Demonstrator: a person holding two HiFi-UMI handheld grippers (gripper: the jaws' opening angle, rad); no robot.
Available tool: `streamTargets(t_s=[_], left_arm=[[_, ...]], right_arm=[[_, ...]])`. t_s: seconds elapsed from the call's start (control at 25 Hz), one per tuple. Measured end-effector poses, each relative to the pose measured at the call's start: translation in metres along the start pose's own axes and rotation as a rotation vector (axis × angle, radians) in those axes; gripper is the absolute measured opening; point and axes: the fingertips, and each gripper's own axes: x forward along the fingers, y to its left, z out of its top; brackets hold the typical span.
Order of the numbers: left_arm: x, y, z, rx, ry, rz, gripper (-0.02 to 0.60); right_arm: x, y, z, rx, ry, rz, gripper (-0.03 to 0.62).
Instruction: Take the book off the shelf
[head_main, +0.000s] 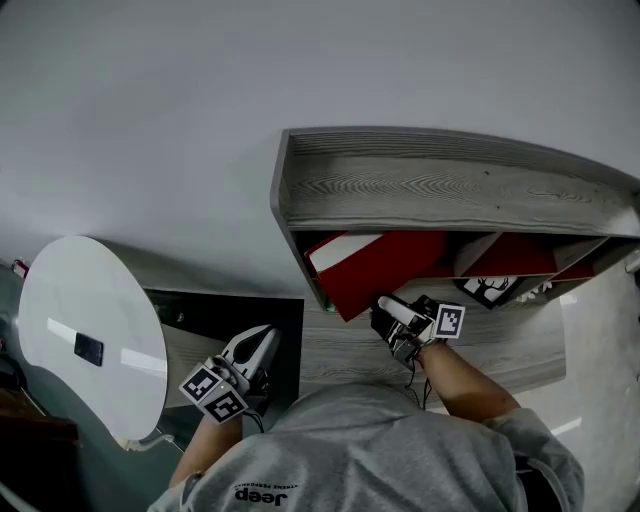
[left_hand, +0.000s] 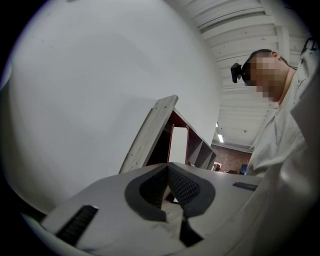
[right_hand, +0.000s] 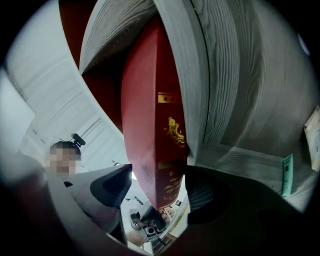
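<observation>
- Head view: the red book (head_main: 375, 265) leans tilted in the left compartment of the shelf (head_main: 440, 185), with its lower corner at the front edge. The right gripper (head_main: 392, 318) meets it there, while the left gripper (head_main: 262, 345) hangs apart, off the shelf's left corner.
- Left gripper view: jaws together, holding nothing.
- Right gripper view: jaws stand wide astride the spine without clamping it. Best to centre them, close firmly, then draw the book straight out.

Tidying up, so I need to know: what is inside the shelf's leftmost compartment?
A red book leans tilted inside the shelf, between the jaws of the open right claw. Anything behind the book is covered.
</observation>
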Motion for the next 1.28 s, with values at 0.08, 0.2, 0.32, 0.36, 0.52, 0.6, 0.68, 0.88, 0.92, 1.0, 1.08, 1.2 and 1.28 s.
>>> streamTargets(t_s=[0.08,0.2,0.32,0.36,0.52,0.6,0.68,0.88,0.92,1.0,1.08,1.2,1.28], left_arm=[[-0.002,0.002,0.0,-0.001,0.005,0.003,0.012],[-0.005,0.004,-0.001,-0.006,0.011,0.006,0.012],[-0.007,0.007,-0.003,-0.014,0.019,0.01,0.013],[-0.008,0.007,-0.004,-0.016,0.021,0.011,0.012],[-0.01,0.007,-0.004,-0.015,0.026,0.006,0.012],[-0.013,0.008,-0.004,-0.013,0.027,0.006,0.013],[-0.016,0.01,-0.003,-0.015,0.026,0.006,0.012],[-0.021,0.012,-0.004,-0.022,0.026,-0.014,0.012],[-0.022,0.011,-0.004,-0.022,0.028,-0.021,0.012],[-0.023,0.009,-0.003,-0.02,0.029,-0.038,0.013],[-0.025,0.008,-0.002,-0.017,0.031,-0.055,0.014],[-0.028,0.007,-0.002,-0.015,0.038,-0.08,0.013],[-0.031,0.005,-0.002,-0.012,0.043,-0.1,0.013]], right_arm=[[0.005,0.0,0.0,0.014,-0.005,0.024,0.353],[0.012,-0.002,0.0,0.029,-0.014,0.053,0.353],[0.019,-0.002,-0.001,0.056,-0.025,0.1,0.35],[0.021,-0.001,-0.001,0.067,-0.031,0.121,0.344],[0.021,0.004,-0.001,0.097,-0.07,0.182,0.276],[0.018,0.005,-0.005,0.09,-0.067,0.174,0.279],[0.014,0.008,-0.011,0.079,-0.055,0.161,0.281],[0.006,0.014,-0.034,0.026,-0.021,0.105,0.275],[0.005,0.015,-0.038,0.013,-0.018,0.091,0.275],[0.003,0.017,-0.044,-0.012,-0.018,0.067,0.272],[0.001,0.022,-0.049,-0.035,-0.023,0.048,0.27],[-0.007,0.028,-0.058,-0.06,-0.035,0.013,0.27],[-0.015,0.032,-0.064,-0.076,-0.048,-0.013,0.27]])
